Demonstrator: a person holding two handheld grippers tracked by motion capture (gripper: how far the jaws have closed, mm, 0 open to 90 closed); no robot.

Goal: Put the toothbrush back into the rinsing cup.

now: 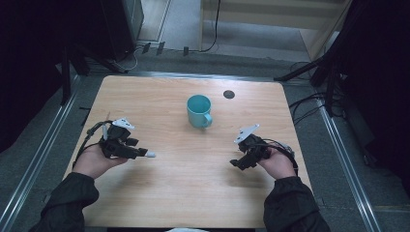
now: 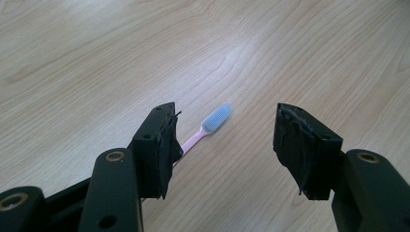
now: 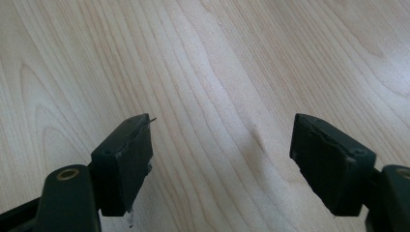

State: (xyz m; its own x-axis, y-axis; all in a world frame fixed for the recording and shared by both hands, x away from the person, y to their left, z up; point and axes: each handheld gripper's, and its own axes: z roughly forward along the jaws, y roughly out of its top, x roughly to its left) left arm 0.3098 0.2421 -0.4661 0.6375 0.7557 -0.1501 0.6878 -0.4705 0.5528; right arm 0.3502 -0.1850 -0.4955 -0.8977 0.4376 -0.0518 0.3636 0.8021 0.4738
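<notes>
left gripper [image 2: 225, 140]: jaws apart, toothbrush [image 2: 208, 126] lying between them
right gripper [image 3: 220, 164]: jaws apart, empty
step: likely pre-grasp
next: close on handle, carry to cup [image 1: 199, 110]

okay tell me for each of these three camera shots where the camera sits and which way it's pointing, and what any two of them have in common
High view: fixed above the person's side, facing forward and down on the table and teal mug; both sleeves, hands, left gripper and right gripper show.
Left gripper view: rides the left gripper, looking along its parted jaws at a toothbrush.
Right gripper view: rides the right gripper, looking down past parted jaws at bare wood.
Shared: the toothbrush head also shows in the high view, at the left gripper's tip.
</notes>
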